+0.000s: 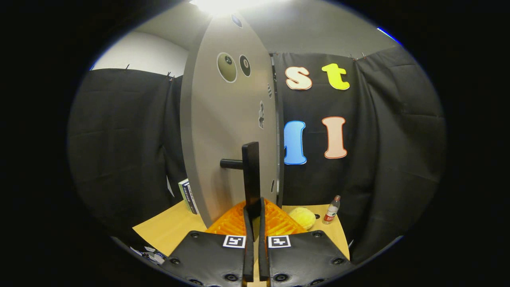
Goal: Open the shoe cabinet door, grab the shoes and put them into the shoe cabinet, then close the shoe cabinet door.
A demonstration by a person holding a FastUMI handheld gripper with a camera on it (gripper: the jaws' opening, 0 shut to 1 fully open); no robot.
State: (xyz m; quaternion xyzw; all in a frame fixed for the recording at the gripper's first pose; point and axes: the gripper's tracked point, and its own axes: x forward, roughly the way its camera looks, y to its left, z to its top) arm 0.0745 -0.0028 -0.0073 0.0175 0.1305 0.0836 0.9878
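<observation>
The grey cabinet door (227,131) stands swung out, seen nearly edge-on just ahead of me. Its black bar handle (251,175) sticks out on a round black post (231,163) and runs down between my fingers. My gripper (253,217) is shut on the lower end of that handle, both fingers pressed against it. No shoes are in sight from here.
A wooden tabletop (175,229) lies below. A yellow round soft object (303,217) and a small water bottle (331,210) sit to the right beyond my fingers. Books (188,196) stand to the left behind the door. Black cloth walls close the booth all round.
</observation>
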